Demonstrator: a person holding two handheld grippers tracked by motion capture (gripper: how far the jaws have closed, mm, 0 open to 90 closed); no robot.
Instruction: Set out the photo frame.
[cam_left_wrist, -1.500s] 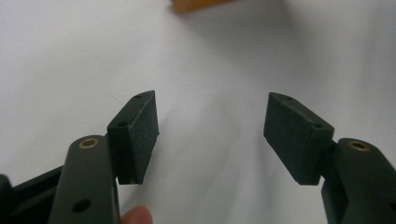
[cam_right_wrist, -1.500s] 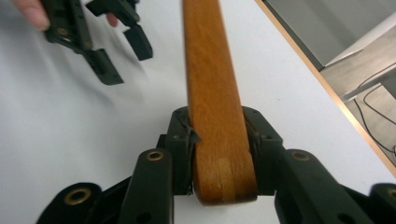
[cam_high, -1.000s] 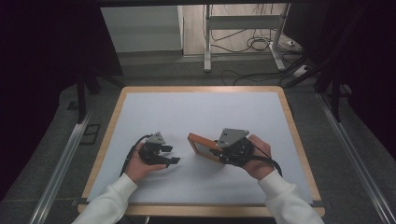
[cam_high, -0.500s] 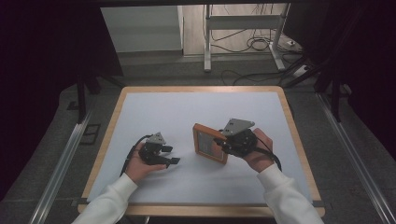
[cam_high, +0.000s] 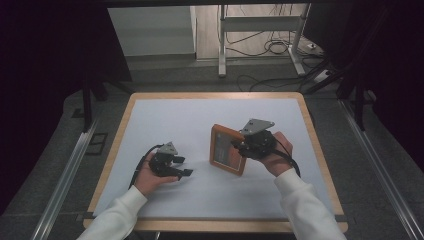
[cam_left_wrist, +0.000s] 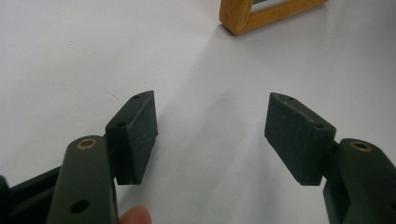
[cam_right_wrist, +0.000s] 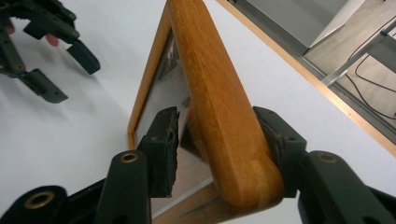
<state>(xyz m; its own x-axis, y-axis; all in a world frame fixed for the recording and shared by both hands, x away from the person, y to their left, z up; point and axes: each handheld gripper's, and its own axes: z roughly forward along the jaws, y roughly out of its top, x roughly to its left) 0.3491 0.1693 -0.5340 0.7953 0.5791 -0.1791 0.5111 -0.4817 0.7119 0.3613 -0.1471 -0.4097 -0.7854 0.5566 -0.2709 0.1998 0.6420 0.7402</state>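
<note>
Right gripper (cam_right_wrist: 219, 140): jaws clamped across one wooden side rail of a picture frame (cam_high: 227, 149), one pad on the glazed face, the other on the rail's outer side. In the high view the frame stands tilted up off the white table mat (cam_high: 165, 117); whether its lower edge still touches the mat cannot be told.

Left gripper (cam_left_wrist: 210, 135): jaws spread wide, nothing between them, low over bare mat. A frame corner lies well ahead of the pads, apart from them.

Handling (judgement):
- Frame looks rigid, light to moderate in weight. Varnished wood is rounded and smooth, so a pinch could creep along the rail.
- Glass or clear pane in the middle looks fragile; the inner pad already bears on it. Better purchase is on wood alone, near a corner joint.
- A single-rail grip leaves the far side free to swing.

Room:
- Open mat lies all round both sets of fingers; nothing else on it.
- The wooden table border (cam_high: 310, 130) sits beyond the right hand (cam_high: 277, 155), near but apart.
- Left gripper has a free path toward the frame's near rail.
</note>
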